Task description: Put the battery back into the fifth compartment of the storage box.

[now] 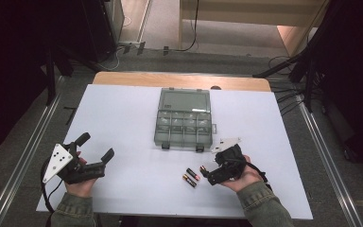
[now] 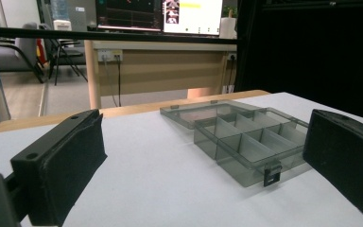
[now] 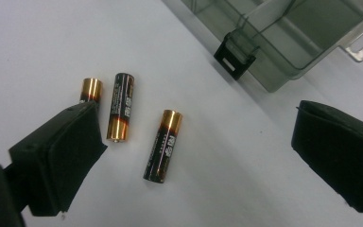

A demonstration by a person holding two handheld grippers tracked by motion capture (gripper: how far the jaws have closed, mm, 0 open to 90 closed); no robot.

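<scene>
The right gripper [image 3: 194, 156] is hovering wide open over three black-and-copper cylindrical batteries [image 3: 163, 145], the smoky clear plastic compartment box [image 3: 307, 42] lying at two o'clock; the left gripper [image 2: 203, 165] is resting open too.

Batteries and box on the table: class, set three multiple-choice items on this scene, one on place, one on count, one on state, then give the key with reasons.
1. Where do the batteries lie?
A. Inside the box
B. On the white table, near the right tongs
C. On the floor

2. How many batteries does the right gripper view show?
A. One
B. Three
C. Five

3. What state is the compartment box in?
A. Lid open
B. Lid latched shut
C. Upside down

Key: 1 B, they rest on the table just ahead of the right tongs, outside the box. 2 B, three cells lie there, one partly behind a jaw. 3 A, the lid lies flat behind the empty compartments.
</scene>
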